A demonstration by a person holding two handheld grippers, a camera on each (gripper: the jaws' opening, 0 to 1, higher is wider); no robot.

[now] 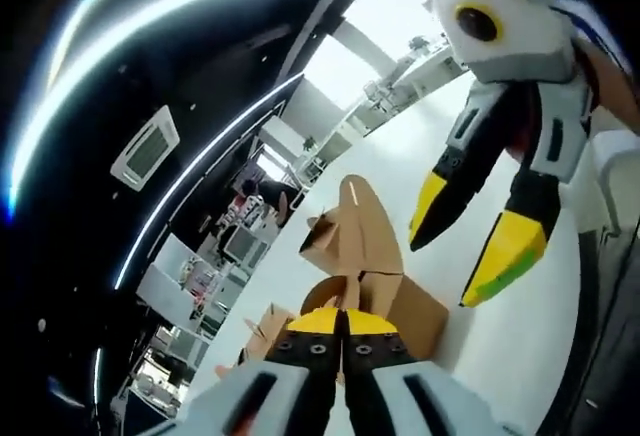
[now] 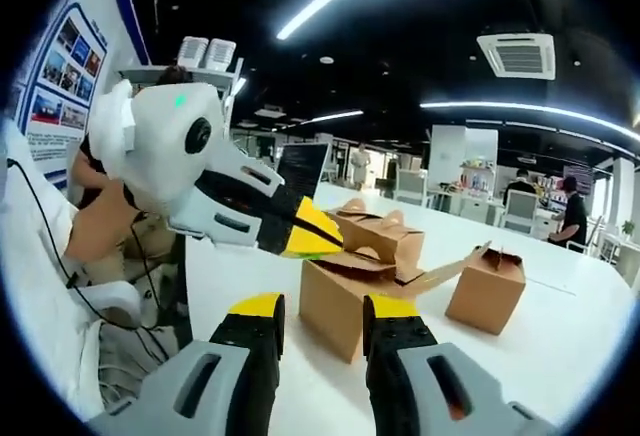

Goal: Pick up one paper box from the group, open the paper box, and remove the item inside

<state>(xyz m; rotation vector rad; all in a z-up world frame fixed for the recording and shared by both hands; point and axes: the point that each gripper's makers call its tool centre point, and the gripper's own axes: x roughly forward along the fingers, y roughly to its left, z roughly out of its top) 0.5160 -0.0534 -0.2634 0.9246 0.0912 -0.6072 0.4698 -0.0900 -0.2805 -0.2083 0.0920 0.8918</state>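
The paper box [image 2: 345,306] nearest the right hand-held gripper is plain brown cardboard, standing on the white worktop [image 2: 560,336] with its top flaps spread open and a folded brown insert showing at its mouth. Behind it stands a second brown box [image 2: 385,236] with a closed, handled top, and to one side a third box [image 2: 488,289] with one flap lifted.

In the left gripper view the open paper box [image 1: 385,301] sits straight ahead on the worktop [image 1: 520,336], one rounded flap [image 1: 365,218] standing up, another brown box [image 1: 265,328] just beside it.

The left hand-held gripper [image 1: 342,321] has its yellow-tipped jaws drawn together, and they seem to pinch the box's near flap, though the contact is half hidden. In the right gripper view, that gripper [image 2: 310,231] reaches in with its yellow tip at the box's top edge.

The right hand-held gripper [image 2: 318,308] has its jaws apart and empty, just short of the box; in the left gripper view it [image 1: 470,246] hangs spread above the worktop.
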